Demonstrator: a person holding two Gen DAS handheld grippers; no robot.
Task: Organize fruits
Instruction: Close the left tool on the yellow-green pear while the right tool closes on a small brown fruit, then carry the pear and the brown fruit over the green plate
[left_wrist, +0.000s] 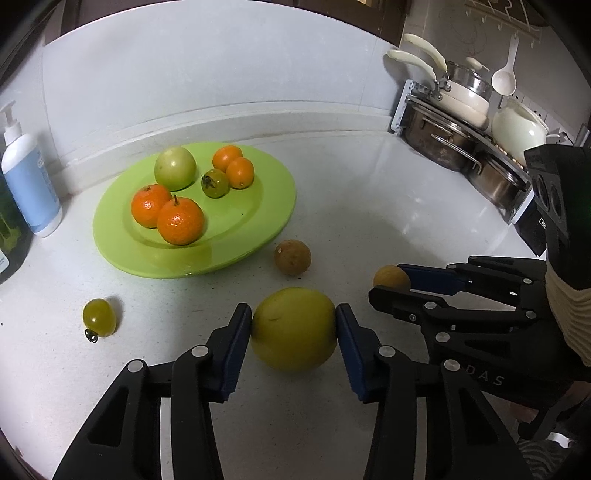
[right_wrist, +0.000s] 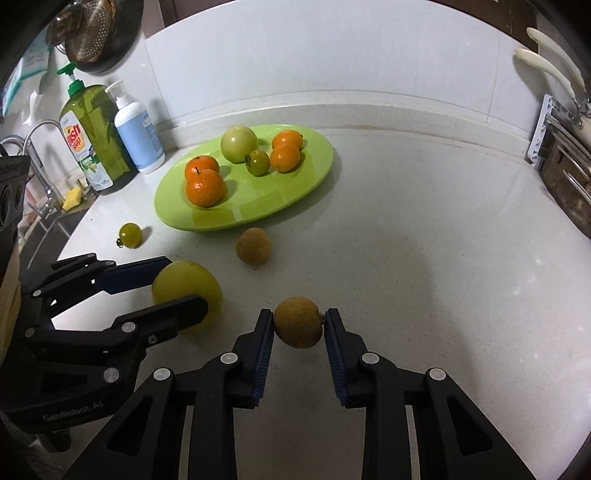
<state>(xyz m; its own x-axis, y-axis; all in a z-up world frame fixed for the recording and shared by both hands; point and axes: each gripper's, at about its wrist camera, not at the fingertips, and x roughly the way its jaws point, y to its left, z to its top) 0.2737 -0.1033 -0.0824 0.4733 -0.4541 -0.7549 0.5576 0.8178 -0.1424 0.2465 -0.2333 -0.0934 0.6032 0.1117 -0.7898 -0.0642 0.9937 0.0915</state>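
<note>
My left gripper (left_wrist: 293, 323) is shut on a large yellow-green fruit (left_wrist: 293, 328), held just over the counter; it also shows in the right wrist view (right_wrist: 186, 286). My right gripper (right_wrist: 298, 323) is shut on a small brown fruit (right_wrist: 298, 322), seen at the right in the left wrist view (left_wrist: 390, 277). A green plate (left_wrist: 255, 229) holds two mandarins (left_wrist: 180, 220), a pale green apple (left_wrist: 175, 168), a green tomato (left_wrist: 215, 183) and two small oranges (left_wrist: 239, 172). Another small brown fruit (left_wrist: 292, 257) and a green tomato (left_wrist: 99, 317) lie loose on the counter.
A white pump bottle (left_wrist: 29, 177) stands left of the plate, a green dish soap bottle (right_wrist: 90, 136) beside it, with a tap (right_wrist: 33, 147) and sink further left. A rack of pots and pans (left_wrist: 465, 140) stands at the back right. The wall runs behind the plate.
</note>
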